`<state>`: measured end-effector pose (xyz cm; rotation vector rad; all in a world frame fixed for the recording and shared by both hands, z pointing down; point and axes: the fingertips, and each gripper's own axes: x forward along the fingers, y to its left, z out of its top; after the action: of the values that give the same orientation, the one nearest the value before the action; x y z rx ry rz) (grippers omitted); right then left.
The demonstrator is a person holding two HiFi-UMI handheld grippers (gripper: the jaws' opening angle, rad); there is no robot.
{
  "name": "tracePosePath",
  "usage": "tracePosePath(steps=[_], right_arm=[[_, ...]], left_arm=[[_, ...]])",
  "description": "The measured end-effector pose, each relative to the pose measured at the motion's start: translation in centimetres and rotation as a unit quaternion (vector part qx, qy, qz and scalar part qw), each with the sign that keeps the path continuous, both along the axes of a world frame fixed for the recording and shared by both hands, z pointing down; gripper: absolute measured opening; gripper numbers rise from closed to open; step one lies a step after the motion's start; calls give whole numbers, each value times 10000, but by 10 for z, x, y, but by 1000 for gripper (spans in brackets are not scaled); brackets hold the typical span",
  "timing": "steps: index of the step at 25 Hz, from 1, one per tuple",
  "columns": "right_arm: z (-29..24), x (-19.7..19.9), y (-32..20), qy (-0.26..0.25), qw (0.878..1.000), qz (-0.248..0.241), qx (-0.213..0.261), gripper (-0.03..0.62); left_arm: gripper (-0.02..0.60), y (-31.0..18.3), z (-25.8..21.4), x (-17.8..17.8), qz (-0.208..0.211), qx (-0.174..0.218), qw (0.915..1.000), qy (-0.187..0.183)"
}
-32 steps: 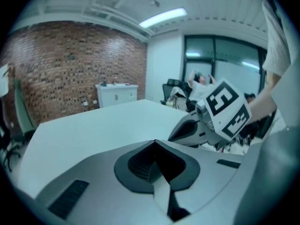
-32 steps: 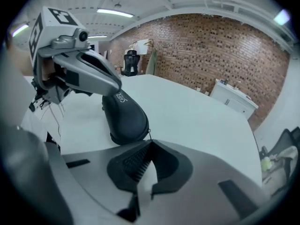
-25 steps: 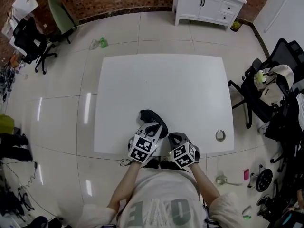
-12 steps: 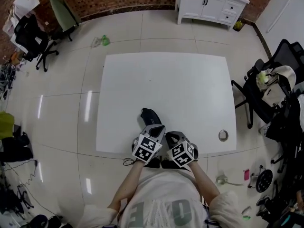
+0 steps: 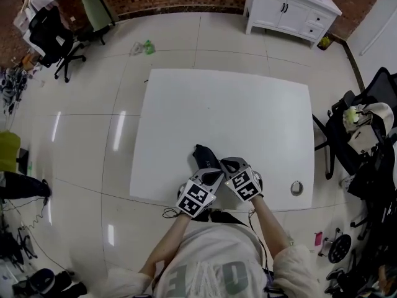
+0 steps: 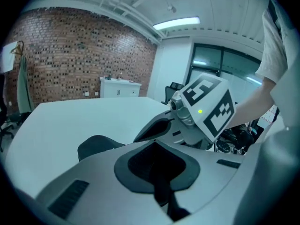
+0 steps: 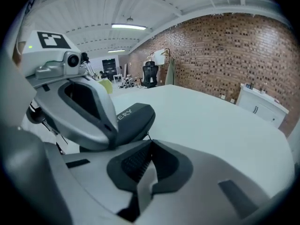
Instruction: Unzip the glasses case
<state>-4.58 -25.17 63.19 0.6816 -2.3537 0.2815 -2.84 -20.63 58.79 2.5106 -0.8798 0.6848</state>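
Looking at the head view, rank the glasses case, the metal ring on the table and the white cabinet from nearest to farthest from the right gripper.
1. glasses case, just left of the right gripper.
2. metal ring, to its right near the table edge.
3. white cabinet, far off at top right.

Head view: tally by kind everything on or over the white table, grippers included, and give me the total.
Glasses case: 1
Grippers: 2, the left gripper and the right gripper
Round ring-shaped thing: 1
Total: 4
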Motion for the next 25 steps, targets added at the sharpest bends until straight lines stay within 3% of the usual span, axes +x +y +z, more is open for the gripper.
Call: tracePosePath(steps=[7, 11, 14, 16, 18, 22, 25], right_arm=[[-1, -5, -6, 76, 9999, 60, -26, 0], [-5, 17, 12, 35, 9942, 1062, -144, 0], [-4, 39, 35, -29, 9793, 2008, -272, 0], [1, 46, 53, -84, 9707, 2368, -398, 0], [3, 39, 71, -189, 9723, 2261, -555, 0], [-3, 9, 101, -331, 9859, 1535, -581, 0], [-2, 14, 104, -422, 9845, 1594, -595, 0]], left_arm=[[6, 2, -3, -1, 138, -36, 9999, 97], [6, 1, -8, -8, 152, 83, 9997, -154], [6, -2, -16, -22, -147, 125, 9995, -242], [6, -1, -18, -27, -266, 47, 9994, -211], [6, 6, -17, -26, -273, 4, 9992, -283], [6, 22, -4, -24, -267, 49, 9970, -730], [6, 27, 0, -22, -216, 80, 9963, -833]])
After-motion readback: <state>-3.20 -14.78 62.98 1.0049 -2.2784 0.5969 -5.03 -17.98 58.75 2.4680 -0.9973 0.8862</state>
